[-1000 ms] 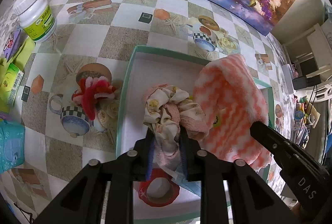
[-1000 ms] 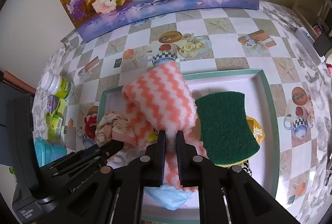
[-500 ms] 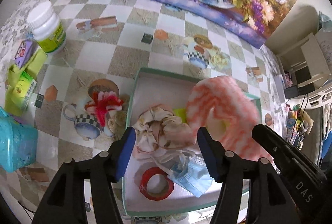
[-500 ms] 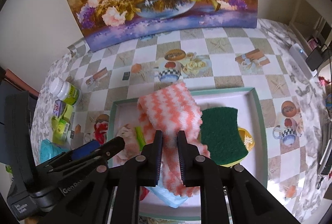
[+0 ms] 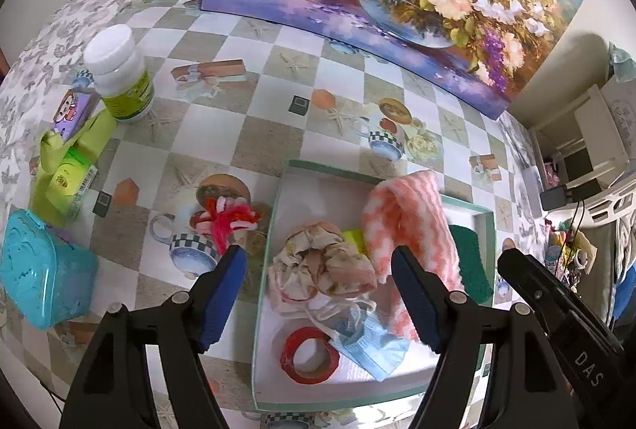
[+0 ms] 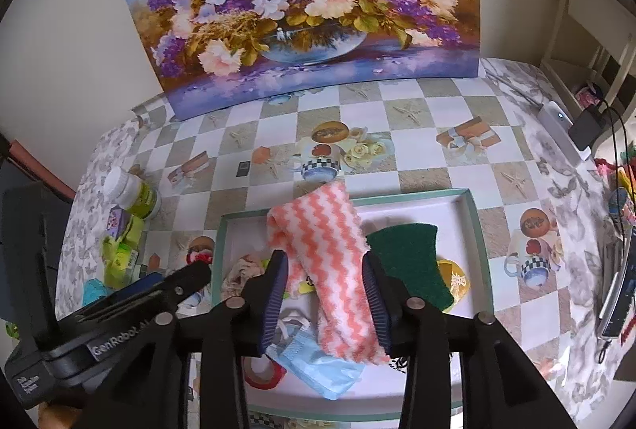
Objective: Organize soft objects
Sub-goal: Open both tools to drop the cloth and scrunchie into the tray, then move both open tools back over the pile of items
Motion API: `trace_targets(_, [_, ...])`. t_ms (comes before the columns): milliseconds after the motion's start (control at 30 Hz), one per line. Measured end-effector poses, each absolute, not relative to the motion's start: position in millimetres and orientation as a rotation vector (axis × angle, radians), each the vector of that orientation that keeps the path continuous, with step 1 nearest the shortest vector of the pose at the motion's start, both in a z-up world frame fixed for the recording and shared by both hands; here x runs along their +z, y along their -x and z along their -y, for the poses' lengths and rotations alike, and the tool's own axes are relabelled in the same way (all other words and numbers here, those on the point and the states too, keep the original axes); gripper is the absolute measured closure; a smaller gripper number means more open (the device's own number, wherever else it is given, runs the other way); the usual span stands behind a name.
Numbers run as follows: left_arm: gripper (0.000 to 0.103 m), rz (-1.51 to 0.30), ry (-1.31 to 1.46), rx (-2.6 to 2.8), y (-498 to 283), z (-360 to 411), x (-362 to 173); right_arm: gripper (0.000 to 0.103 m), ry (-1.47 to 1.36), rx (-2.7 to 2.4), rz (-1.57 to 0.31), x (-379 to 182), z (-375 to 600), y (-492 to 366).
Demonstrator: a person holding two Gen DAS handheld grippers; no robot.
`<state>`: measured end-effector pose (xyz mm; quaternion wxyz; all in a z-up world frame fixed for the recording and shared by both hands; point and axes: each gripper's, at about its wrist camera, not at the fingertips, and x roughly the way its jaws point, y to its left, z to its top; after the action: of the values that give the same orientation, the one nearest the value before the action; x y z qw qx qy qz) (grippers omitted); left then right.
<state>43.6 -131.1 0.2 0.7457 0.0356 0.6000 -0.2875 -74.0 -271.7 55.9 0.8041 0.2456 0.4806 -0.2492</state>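
The left gripper hangs above the tray with its jaws wide and opening; the crumpled floral cloth lies in the gap as the camera sees it, but the blue pads do not touch it. The cloth rests on the tray floor near its left wall, partly over a pale blue face mask, and a red tape roll lies toward the near edge. The right gripper is at a middling width, its jaws opening too, and the pink-and-white zigzag cloth lies between the fingers — pads clear of it on both sides, as far as can be seen. That cloth runs from the tray's far edge, which it overhangs, to over the mask near the front. Just beside it on the right sits a green scouring sponge, with a yellow item beyond it. Outside the tray's left wall, on the checked tablecloth, lies a red-and-pink fuzzy tuft; further toward the table's left edge stand a white-capped bottle and a turquoise box. A flower painting leans at the table's far edge.
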Motion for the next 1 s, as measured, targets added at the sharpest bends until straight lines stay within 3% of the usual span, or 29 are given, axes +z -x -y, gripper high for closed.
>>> trace_targets(67, [0.026,-1.309,-0.082,-0.622,-44.0,130.6,-0.8,0.053,-0.525,-0.539,-1.035,53.6,272.3,73.6])
trace_targets(167, [0.011,-1.301,-0.101,-0.597,-45.5,130.8,-5.1,0.043,-0.519,-0.556,-1.049,49.2,273.1,72.9])
trace_targets(233, [0.010,-1.298,-0.113,-0.575,-46.7,130.2,-8.1,0.040,-0.514,-0.567,-1.062,46.2,274.0,72.7])
trace_targets(300, [0.010,-1.303,-0.119,-0.547,-49.0,128.1,-12.7,0.023,-0.507,-0.589,-1.066,43.4,275.9,73.4])
trace_targets(433, [0.009,-1.305,-0.110,-0.507,-54.1,122.0,-16.8,0.001,-0.464,-0.632,-1.078,39.9,278.0,74.6])
trace_targets(533, [0.004,-1.294,-0.106,-0.487,-56.3,118.8,-16.5,0.000,-0.456,-0.637,-1.078,38.9,278.9,74.9])
trace_targets(1000, [0.004,-1.265,-0.125,-0.467,-58.2,116.4,-12.2,0.000,-0.450,-0.629,-1.086,37.4,276.1,71.8])
